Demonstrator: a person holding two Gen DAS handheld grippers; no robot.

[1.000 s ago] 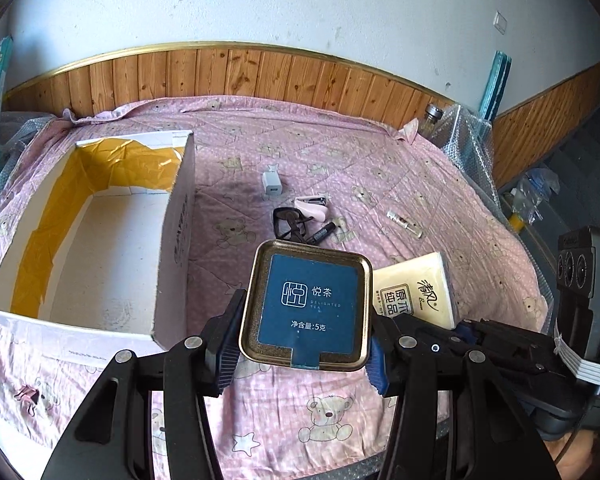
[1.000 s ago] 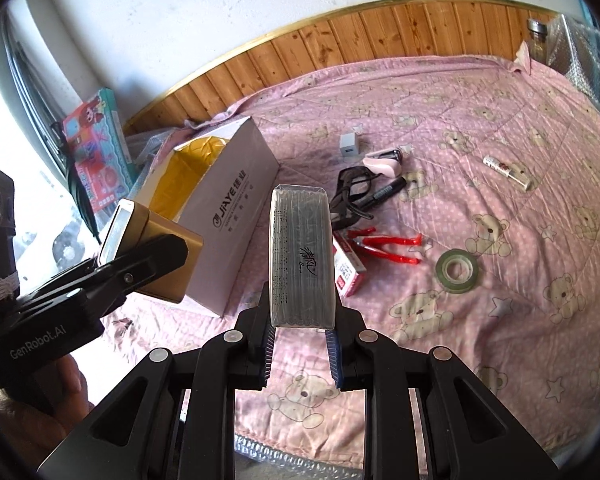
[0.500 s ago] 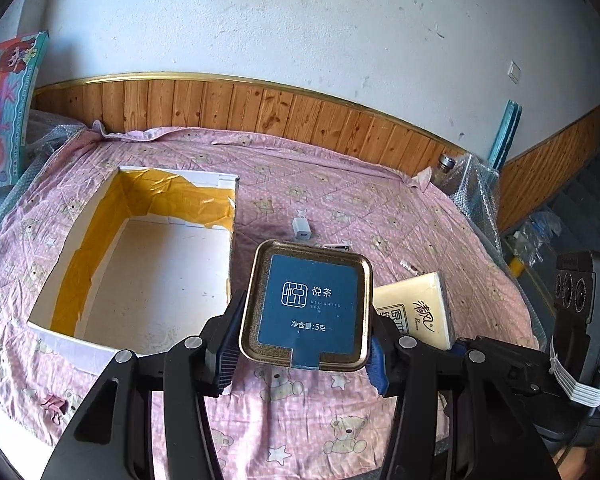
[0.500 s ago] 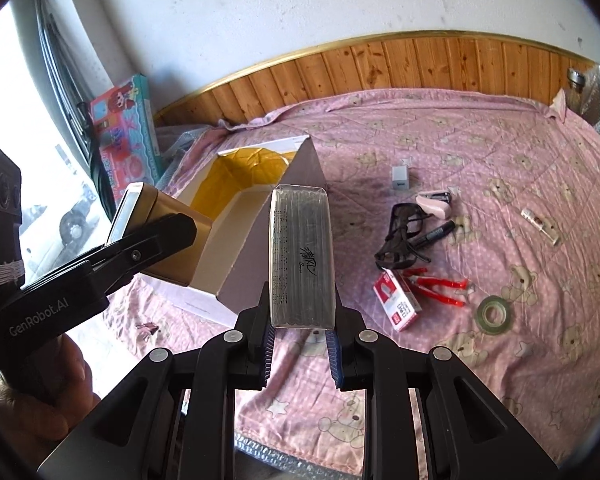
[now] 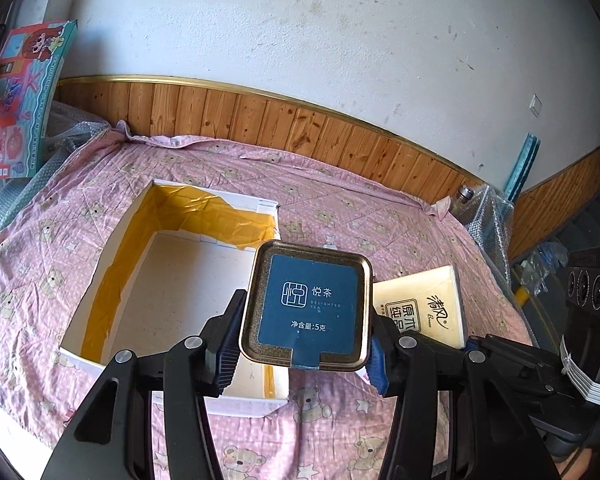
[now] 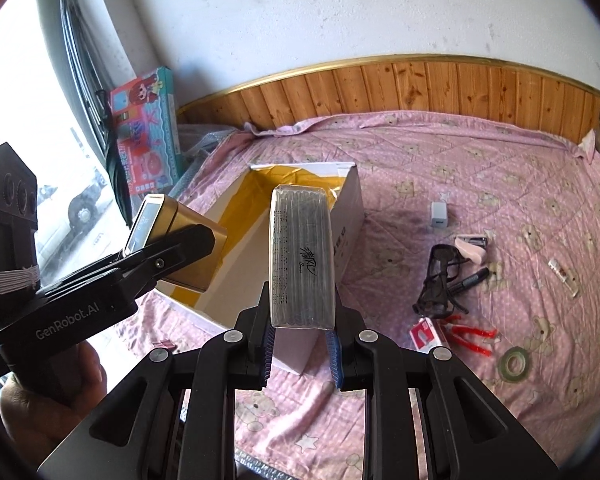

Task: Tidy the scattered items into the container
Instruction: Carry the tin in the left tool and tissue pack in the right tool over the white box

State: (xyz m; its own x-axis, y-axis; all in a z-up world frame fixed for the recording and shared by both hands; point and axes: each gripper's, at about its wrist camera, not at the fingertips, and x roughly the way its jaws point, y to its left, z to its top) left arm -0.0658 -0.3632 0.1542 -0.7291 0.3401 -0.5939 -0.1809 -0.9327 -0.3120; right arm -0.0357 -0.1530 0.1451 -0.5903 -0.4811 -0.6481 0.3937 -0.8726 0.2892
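My left tongs (image 5: 304, 354) are clamped on a gold tin (image 5: 306, 306) labelled "悦茶 DELIGHTED TEA, 净含量:5克", held above the near right corner of the box (image 5: 116, 264). My right tongs (image 6: 300, 344) grip a tissue pack (image 6: 302, 256) on edge, with the box just beyond them on the bed (image 6: 480, 168). "GenRobot.AI" is printed on my left tongs' side.

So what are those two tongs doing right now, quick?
Left tongs: closed on the square gold tea tin with a blue label.
Right tongs: closed on the cream plastic-wrapped tissue pack.
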